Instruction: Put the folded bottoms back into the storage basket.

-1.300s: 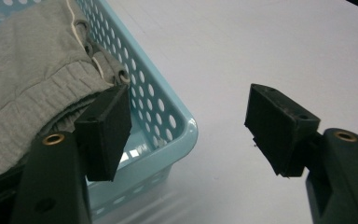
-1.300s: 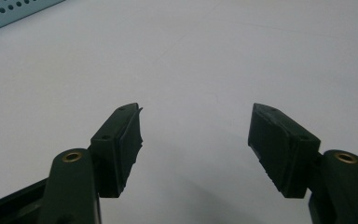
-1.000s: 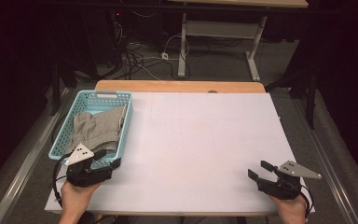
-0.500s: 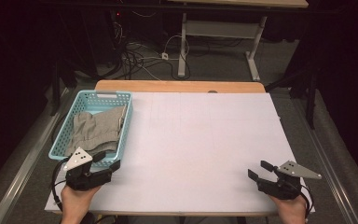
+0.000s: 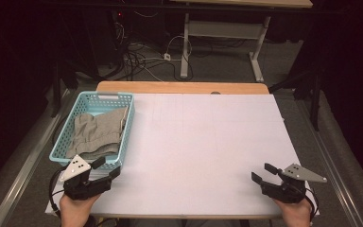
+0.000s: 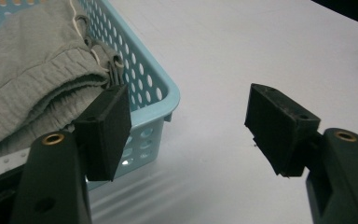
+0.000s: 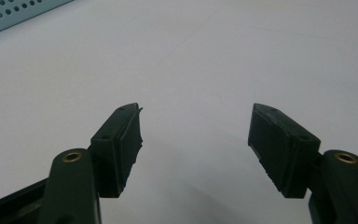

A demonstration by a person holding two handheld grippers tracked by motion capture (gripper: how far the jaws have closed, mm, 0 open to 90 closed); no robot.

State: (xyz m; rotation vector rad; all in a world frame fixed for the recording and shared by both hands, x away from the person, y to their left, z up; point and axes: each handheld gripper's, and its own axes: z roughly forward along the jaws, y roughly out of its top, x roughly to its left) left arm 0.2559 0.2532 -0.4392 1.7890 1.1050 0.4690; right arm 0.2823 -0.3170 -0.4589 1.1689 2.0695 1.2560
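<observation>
Across the middle of the high view lies a wide rectangular table with a plain white top (image 5: 203, 146) and a strip of light wood along its far edge. No brand, label or writing can be read anywhere on the table, the basket or the grippers. Most of the white surface is bare, giving broad open room between the two hands and out to the far and right edges.

At the table's left side stands a light blue perforated plastic basket (image 5: 128, 124), rectangular, with a handle slot in its far rim. Its near end sits close to the table's front edge. Inside it lies a folded grey knitted garment with a pale drawstring (image 5: 97, 135), filling the basket's floor and staying below the rim.

At the front left corner, a hand holds the black two-jaw left gripper (image 5: 108, 169), just beside the basket's near right corner. In the left gripper view its jaws stand wide apart and grip nothing; one jaw overlaps the basket's corner (image 6: 161, 95) and the garment's drawstring end (image 6: 81, 21), the other is over bare table. Whether it touches the basket cannot be told.

At the front right corner, well apart from the basket, the black right gripper (image 5: 263, 172) also stands wide open and empty over bare white table (image 7: 196, 60).
</observation>
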